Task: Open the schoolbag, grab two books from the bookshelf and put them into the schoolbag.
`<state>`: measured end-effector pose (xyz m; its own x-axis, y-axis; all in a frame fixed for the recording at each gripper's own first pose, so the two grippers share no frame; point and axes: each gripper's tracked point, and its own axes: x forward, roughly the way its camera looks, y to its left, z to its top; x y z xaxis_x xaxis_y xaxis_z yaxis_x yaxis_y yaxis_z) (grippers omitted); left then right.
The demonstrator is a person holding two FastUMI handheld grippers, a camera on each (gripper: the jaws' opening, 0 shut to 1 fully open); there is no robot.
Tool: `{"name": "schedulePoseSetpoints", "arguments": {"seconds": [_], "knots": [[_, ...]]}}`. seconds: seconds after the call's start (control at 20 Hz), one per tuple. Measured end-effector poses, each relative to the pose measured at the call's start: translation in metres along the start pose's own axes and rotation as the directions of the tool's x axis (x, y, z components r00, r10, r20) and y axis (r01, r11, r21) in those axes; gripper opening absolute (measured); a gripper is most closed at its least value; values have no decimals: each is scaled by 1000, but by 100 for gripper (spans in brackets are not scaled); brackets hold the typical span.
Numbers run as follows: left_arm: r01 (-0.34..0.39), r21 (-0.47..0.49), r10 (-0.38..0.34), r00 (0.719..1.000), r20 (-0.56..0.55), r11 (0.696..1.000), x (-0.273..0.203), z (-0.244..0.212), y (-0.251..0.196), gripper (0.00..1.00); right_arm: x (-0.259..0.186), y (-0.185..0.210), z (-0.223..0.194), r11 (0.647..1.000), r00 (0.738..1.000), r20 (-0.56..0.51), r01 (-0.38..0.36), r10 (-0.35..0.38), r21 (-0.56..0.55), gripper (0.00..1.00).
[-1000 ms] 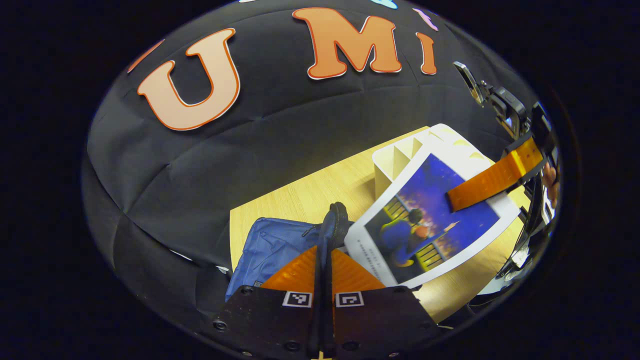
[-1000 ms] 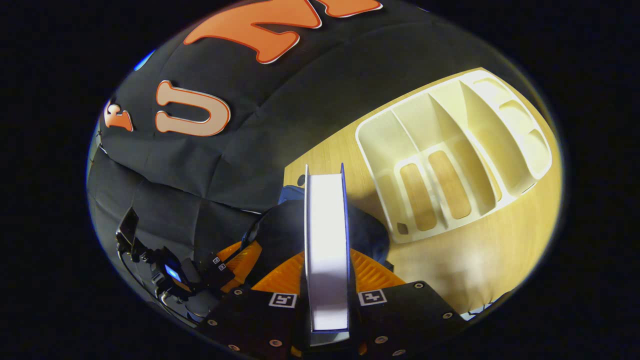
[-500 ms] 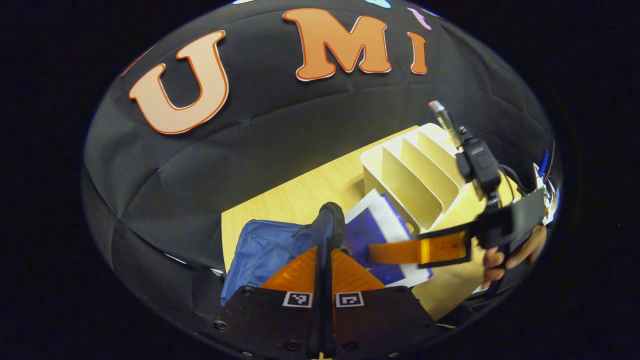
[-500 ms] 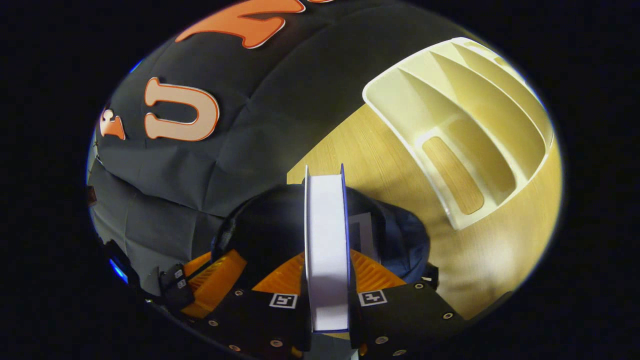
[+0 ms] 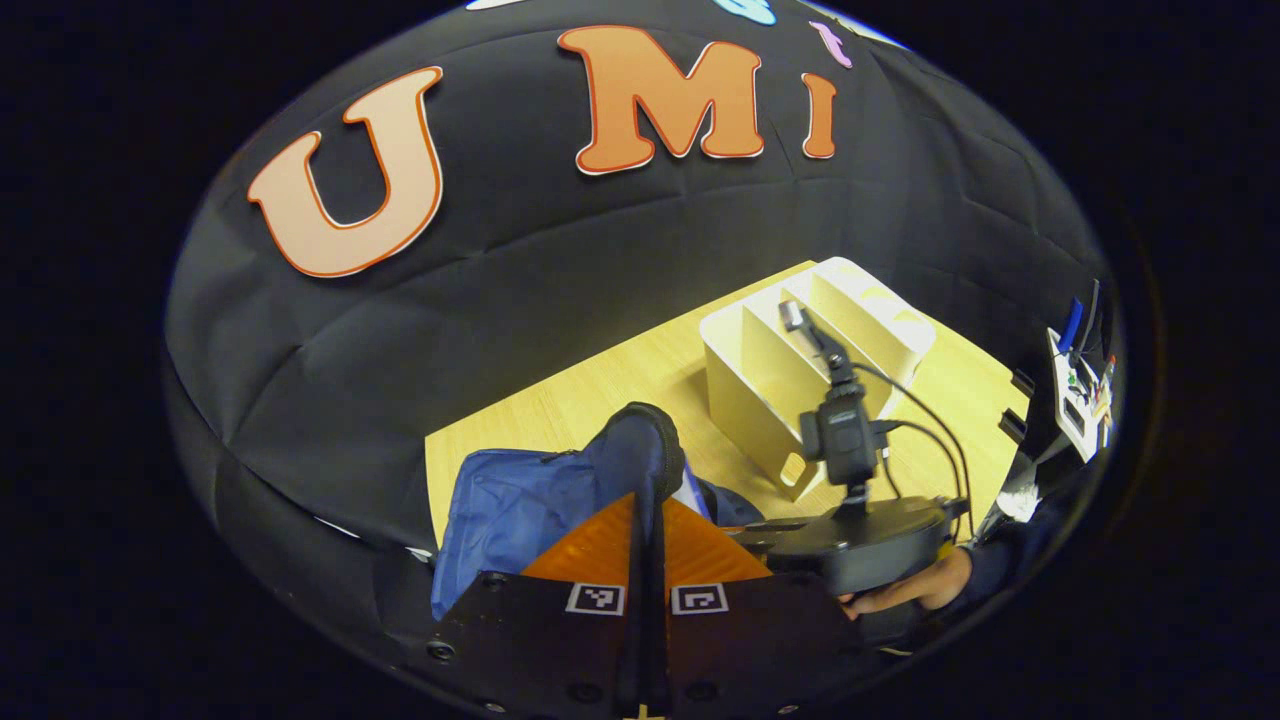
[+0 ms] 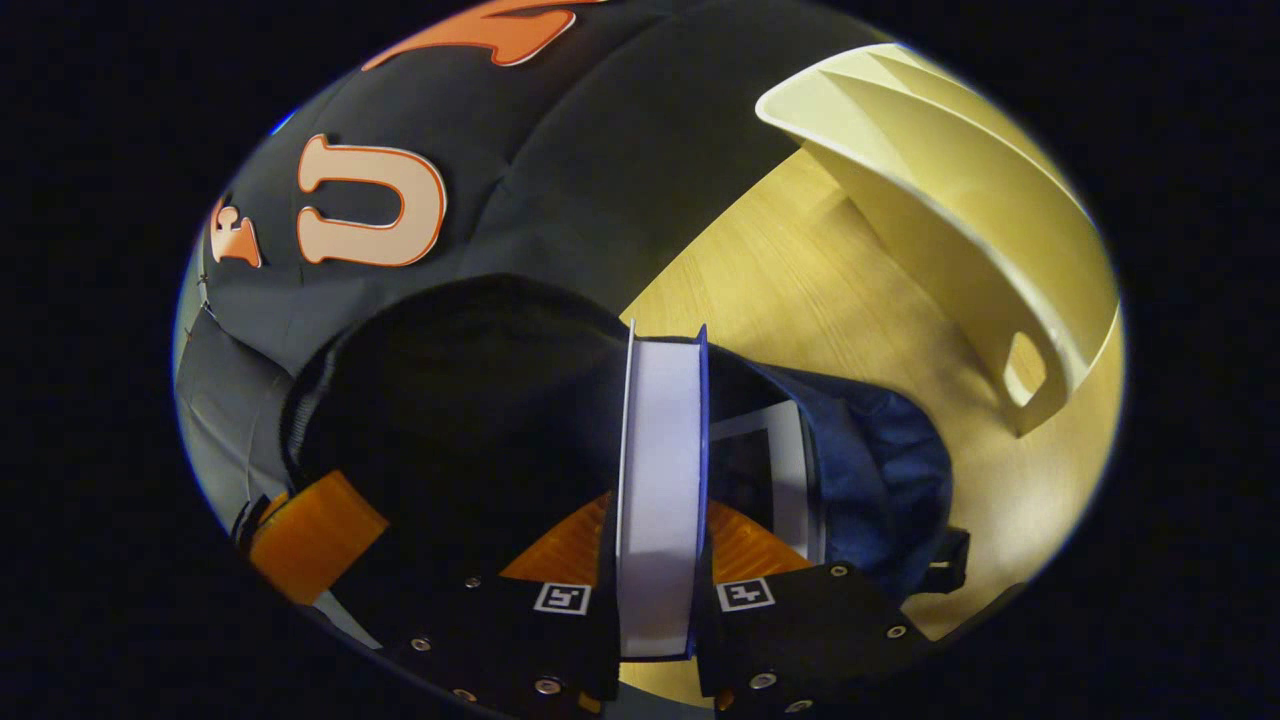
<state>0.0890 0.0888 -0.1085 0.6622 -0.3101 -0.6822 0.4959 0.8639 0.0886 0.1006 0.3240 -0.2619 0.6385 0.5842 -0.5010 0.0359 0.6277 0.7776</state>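
My left gripper (image 5: pixel 648 505) is shut on the dark zippered rim (image 5: pixel 648 450) of the blue schoolbag (image 5: pixel 510 500) and holds it up. My right gripper (image 6: pixel 660 515) is shut on a book (image 6: pixel 658 470), seen edge-on with white pages and blue covers. The book's far end dips into the bag's dark mouth (image 6: pixel 470 410). A second book (image 6: pixel 775 470) lies inside the bag to the right. In the left gripper view the right gripper (image 5: pixel 860 545) hangs over the bag, held by a hand (image 5: pixel 905 592). The left gripper's orange finger (image 6: pixel 312 535) shows at the opening's left edge.
The cream bookshelf (image 5: pixel 800 365) with its dividers stands on the wooden table (image 5: pixel 590 395) to the right of the bag; it also appears as the bookshelf (image 6: pixel 950 220) in the right gripper view. Cables (image 5: pixel 930 420) trail from the right gripper.
The right gripper has swung down and left with the book, from beside the bookshelf to the bag's mouth. The book's cover has dropped from sight behind the bag's rim. The left gripper kept its hold.
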Motion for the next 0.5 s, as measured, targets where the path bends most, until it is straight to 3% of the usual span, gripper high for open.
{"name": "schedulePoseSetpoints", "arguments": {"seconds": [0.05,0.15,0.2,0.25,0.4,0.5], "knots": [[2,-1,-2,1000,-3,1000,0,-1,0,3,9,1,-5,1000,1000,-4,-9,9,8,33],[5,2,-5,1000,-12,1000,2,-4,0,3,16,-4,-9,998,999,-8,51,-51,-28,39],[-1,3,1,1000,-11,1000,1,-4,1,3,18,-9,-10,992,996,-1,94,-95,-81,45],[-10,-1,10,1000,-9,1000,2,-4,4,3,16,-17,-9,979,991,-6,135,-137,-156,43],[-30,3,30,1000,-7,1000,6,-6,10,5,3,-18,8,937,978,19,205,-208,-283,100],[-32,7,32,999,1,999,7,-7,9,8,-13,-15,38,908,968,93,252,-234,-336,96]]}}
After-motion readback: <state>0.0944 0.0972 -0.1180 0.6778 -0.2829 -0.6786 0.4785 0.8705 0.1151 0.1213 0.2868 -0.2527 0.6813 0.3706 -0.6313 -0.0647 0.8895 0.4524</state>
